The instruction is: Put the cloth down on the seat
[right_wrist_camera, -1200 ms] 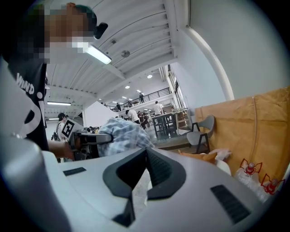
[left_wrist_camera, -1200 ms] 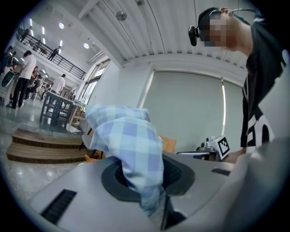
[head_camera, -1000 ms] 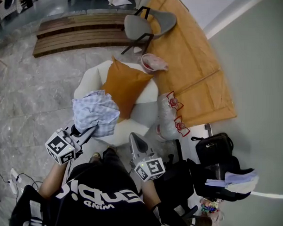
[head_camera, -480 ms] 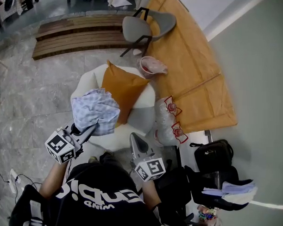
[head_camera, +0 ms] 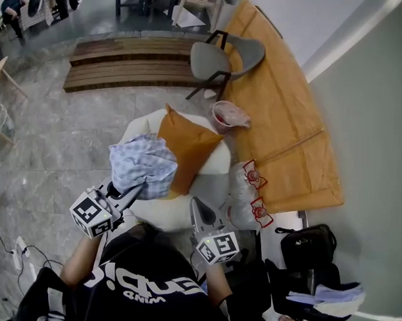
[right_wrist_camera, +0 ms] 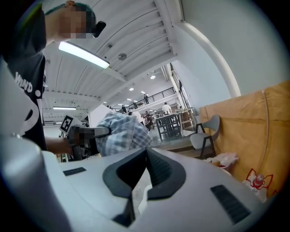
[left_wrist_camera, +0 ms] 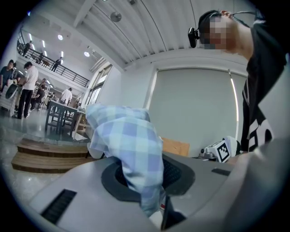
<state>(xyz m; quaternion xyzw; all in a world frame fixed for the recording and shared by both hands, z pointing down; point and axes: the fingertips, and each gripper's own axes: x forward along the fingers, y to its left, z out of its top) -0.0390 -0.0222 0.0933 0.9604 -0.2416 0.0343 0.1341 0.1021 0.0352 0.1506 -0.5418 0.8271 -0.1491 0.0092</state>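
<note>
A blue checked cloth (head_camera: 143,166) hangs bunched from my left gripper (head_camera: 133,189), which is shut on it, above the left front of a round white seat (head_camera: 211,165). An orange cushion (head_camera: 187,148) leans on that seat, just right of the cloth. In the left gripper view the cloth (left_wrist_camera: 129,145) rises from between the jaws and hides the seat. My right gripper (head_camera: 195,204) is shut with nothing in it, at the seat's front edge, right of the cloth. The right gripper view shows the cloth (right_wrist_camera: 123,130) held up at the left, in the left gripper (right_wrist_camera: 88,132).
A grey chair (head_camera: 225,57) and low wooden steps (head_camera: 128,65) stand beyond the seat. An orange-brown sheet (head_camera: 284,126) covers the floor at right, with a pink-filled bowl (head_camera: 229,115) and clear bags (head_camera: 247,191) at its edge. Black bags (head_camera: 311,249) lie at bottom right.
Both grippers and the person have come closer to the white seat. The cloth stays in the left gripper's grip; the right gripper stays shut and empty.
</note>
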